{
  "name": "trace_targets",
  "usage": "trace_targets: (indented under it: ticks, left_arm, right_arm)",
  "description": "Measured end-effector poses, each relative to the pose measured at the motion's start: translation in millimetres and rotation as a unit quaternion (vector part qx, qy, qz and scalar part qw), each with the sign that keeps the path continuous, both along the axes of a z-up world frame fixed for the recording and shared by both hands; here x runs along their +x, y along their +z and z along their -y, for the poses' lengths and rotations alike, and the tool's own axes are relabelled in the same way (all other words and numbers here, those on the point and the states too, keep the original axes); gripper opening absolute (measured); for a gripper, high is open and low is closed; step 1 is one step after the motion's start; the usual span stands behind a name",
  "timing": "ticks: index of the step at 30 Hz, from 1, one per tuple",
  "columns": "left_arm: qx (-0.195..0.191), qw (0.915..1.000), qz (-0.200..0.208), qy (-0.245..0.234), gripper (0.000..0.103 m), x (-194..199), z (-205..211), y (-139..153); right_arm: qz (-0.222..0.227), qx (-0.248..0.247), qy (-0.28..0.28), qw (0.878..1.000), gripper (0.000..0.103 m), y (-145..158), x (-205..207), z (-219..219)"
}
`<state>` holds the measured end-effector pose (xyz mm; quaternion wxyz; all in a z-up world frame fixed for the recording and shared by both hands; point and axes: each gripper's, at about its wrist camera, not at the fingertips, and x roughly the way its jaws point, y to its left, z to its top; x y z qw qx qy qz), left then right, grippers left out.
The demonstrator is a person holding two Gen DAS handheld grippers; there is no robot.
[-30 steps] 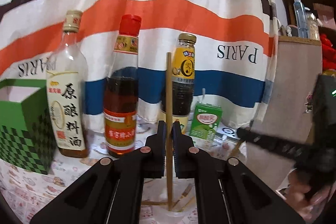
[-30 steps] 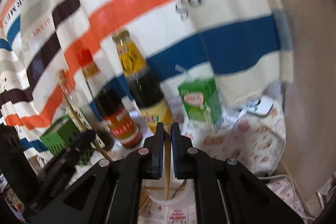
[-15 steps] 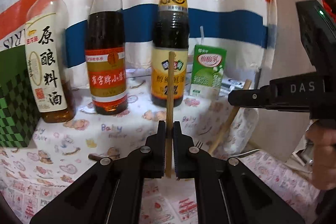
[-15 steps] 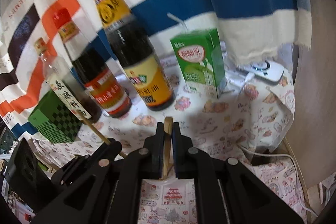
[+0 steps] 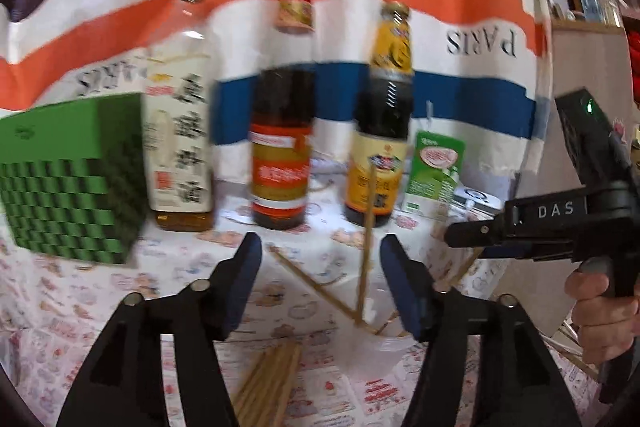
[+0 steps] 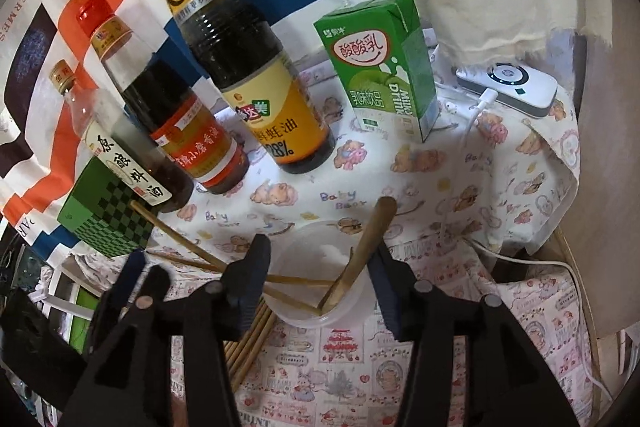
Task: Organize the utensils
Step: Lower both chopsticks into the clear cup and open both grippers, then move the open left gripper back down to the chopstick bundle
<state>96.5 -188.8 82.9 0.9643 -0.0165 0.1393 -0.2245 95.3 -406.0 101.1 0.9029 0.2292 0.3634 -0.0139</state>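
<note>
Fingers (image 6: 256, 267): both pairs opening, nothing pinched | bottles (image 6: 256, 67): 3 | clear cup (image 6: 352, 303): 1 | milk carton (image 6: 380, 67): 1

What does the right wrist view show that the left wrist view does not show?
Only the right wrist view shows the whole rim of the clear cup and the white cable plugged into the white device. Only the left wrist view shows a hand holding the right gripper and the PARIS lettering. Both share three bottles, the green carton, the checkered box, and chopsticks.
</note>
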Motion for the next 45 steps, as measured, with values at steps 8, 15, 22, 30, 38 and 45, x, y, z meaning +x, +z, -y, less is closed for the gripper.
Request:
trace_targets:
  ticks: [8, 15, 22, 30, 38, 45]
  left_arm:
    - [-0.018, 0.9978, 0.013, 0.063, 0.074, -16.6, -65.4, 10.2]
    - [-0.040, 0.9928, 0.019, 0.111, 0.079, -46.1, -126.0, -3.0]
    - [-0.103, 0.9830, -0.014, 0.152, 0.080, -46.9, -181.3, -26.1]
    - [-0.124, 0.9766, -0.013, 0.175, 0.080, -48.0, -201.9, -29.8]
    - [-0.100, 0.9802, 0.001, 0.171, 0.080, -53.3, -188.1, -29.1]
    - [-0.076, 0.9851, -0.001, 0.154, 0.080, -53.8, -178.7, -25.6]
  right_arm:
    - [-0.021, -0.001, 0.010, 1.000, 0.058, -6.6, 4.7, -13.0]
    - [0.018, -0.027, 0.033, 0.999, 0.060, 12.7, -10.3, -31.6]
    - [-0.004, 0.004, 0.123, 0.992, 0.045, -3.4, 2.1, -61.4]
    - [0.019, -0.024, 0.091, 0.995, 0.006, -15.1, 10.7, -66.0]
    - [0.008, -0.029, 0.066, 0.997, 0.006, -31.5, 24.7, -52.3]
    - [0.067, -0.060, 0.094, 0.992, 0.007, 1.5, -9.4, -75.9]
